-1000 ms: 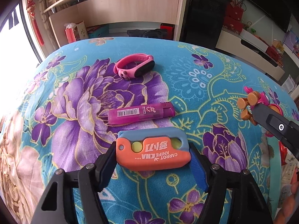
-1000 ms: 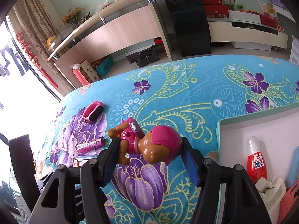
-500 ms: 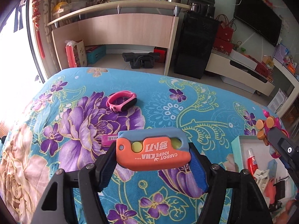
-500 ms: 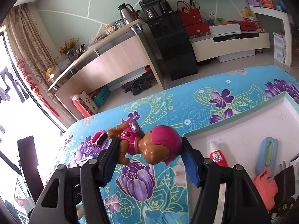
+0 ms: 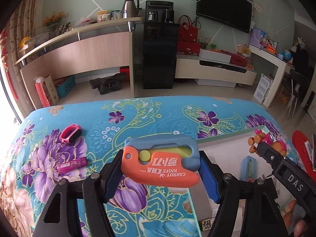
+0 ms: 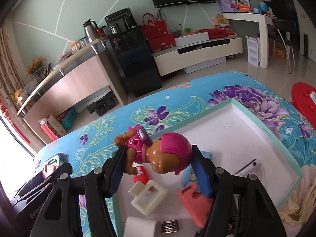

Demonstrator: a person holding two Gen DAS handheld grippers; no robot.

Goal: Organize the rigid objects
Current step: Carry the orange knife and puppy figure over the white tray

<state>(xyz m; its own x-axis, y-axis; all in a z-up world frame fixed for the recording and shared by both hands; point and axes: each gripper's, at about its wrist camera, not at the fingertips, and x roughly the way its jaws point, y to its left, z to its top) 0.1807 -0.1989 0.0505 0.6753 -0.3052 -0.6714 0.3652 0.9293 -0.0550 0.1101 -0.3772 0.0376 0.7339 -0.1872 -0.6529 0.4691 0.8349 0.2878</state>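
The floral-covered surface [image 5: 162,110] carries a shallow white box [image 6: 276,142] at its right, evidently the collecting place. Right hand-held gripper [image 6: 159,158], clamped on the toy figure [image 6: 167,154], hangs over the box's near-left part, above items already inside. Left hand-held gripper [image 5: 161,167], clamped on the orange-blue carrot knife [image 5: 160,167], appears poised at the box's left rim. Pink wristband [image 5: 70,133] and pink lighter [image 5: 72,163] lie far left, unsorted.

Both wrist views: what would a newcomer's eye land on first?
The orange-and-blue carrot knife toy clamped in the left tongs, above the floral tablecloth. Then the pink-helmeted toy pup gripped in the right tongs, over the white box that already holds small items.
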